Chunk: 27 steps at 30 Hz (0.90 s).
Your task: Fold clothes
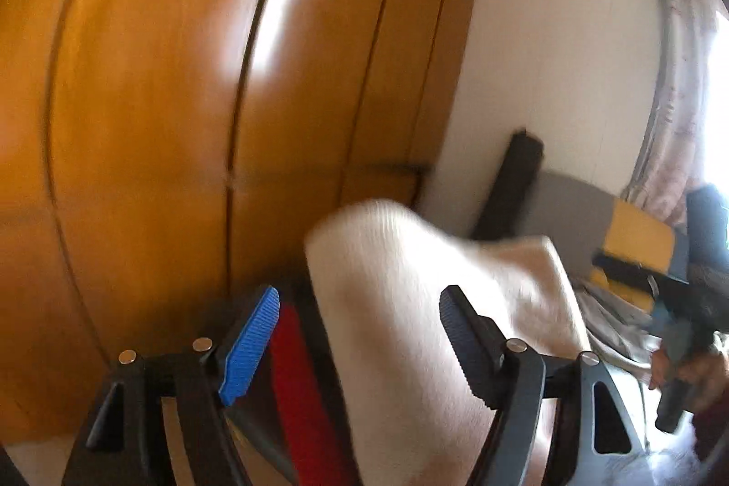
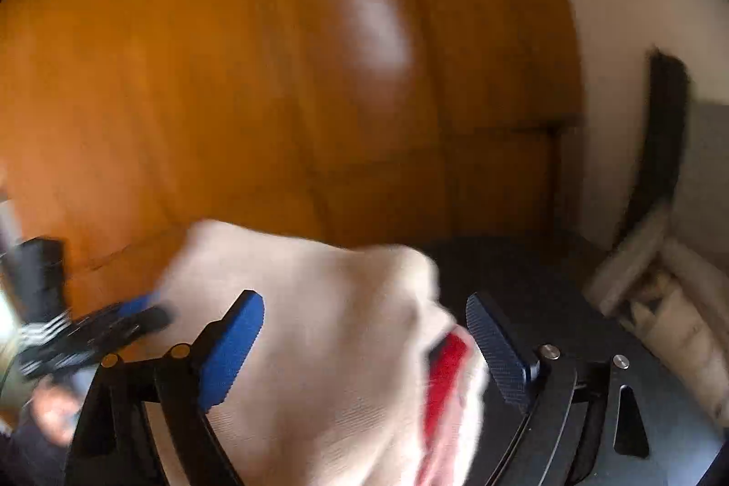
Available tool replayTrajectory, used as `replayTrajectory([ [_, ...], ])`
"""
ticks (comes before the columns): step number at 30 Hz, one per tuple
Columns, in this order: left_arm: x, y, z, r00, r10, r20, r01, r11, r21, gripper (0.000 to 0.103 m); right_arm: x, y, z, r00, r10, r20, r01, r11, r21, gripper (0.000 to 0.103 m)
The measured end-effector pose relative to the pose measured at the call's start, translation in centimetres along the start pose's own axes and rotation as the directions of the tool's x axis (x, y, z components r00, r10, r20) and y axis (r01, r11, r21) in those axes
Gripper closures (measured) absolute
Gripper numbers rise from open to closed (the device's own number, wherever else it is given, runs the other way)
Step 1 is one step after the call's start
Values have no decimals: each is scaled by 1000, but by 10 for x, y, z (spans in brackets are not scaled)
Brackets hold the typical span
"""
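Two grippers: both jaws wide, neither pressing on cloth.
Left gripper [image 1: 360, 331]: blue pad on one side, dark pad on the other, well spread.
Cream garment [image 1: 410, 326]: a raised fold stands between the left fingers, nearer the dark pad; contact blurred, cannot tell.
Red stripe [image 1: 296, 390]: on the cloth just beside the blue pad.
Right gripper [image 2: 364, 345]: spread wide; the garment [image 2: 328, 349] bulks up between its fingers, apart from both pads.
Background: orange wooden wardrobe [image 1: 182, 99], white wall [image 1: 556, 53], dark surface [image 2: 524, 272] under the cloth.
Right edge, left view: a hand [image 1: 683, 372] holding the other gripper's handle.
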<state>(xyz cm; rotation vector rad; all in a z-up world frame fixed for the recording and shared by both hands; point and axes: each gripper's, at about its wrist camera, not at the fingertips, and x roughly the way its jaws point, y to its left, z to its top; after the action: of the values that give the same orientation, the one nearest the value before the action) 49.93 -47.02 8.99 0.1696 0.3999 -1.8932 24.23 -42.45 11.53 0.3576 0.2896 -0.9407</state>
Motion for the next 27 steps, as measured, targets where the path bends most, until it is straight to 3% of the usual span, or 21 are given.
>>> replayTrajectory([
  [3,-4,-26,8,992,-109,58,105,992,69,27,-6,35,-15,995,79,-55,-85,990,-114,12],
  [5,14,-39,5,990,-139,-6,139,984,111,27,17,57,-30,991,40,-129,-61,984,-165,12],
  [7,62,-51,-4,984,-99,-148,117,986,118,27,44,72,-46,979,-24,-203,-16,981,-194,12],
  [9,124,-69,-17,964,-21,-265,63,987,149,27,73,54,-53,964,-100,-245,51,979,-198,13],
  [13,164,-53,-20,962,18,-272,14,993,113,27,115,21,-44,958,-111,-263,79,989,-127,11],
  [17,159,-56,-31,973,34,-226,-10,994,107,25,119,26,-55,975,-114,-192,99,991,-86,11],
  [20,130,-43,-34,984,58,-169,-33,989,146,25,107,19,-68,984,-117,-138,105,990,-90,10],
  [25,105,-27,-21,989,37,-145,-23,995,100,24,94,28,-59,979,-152,-135,140,985,-99,7],
  [27,90,-29,-13,991,42,-126,-32,996,79,24,86,31,-51,970,-198,-141,191,980,-61,5],
])
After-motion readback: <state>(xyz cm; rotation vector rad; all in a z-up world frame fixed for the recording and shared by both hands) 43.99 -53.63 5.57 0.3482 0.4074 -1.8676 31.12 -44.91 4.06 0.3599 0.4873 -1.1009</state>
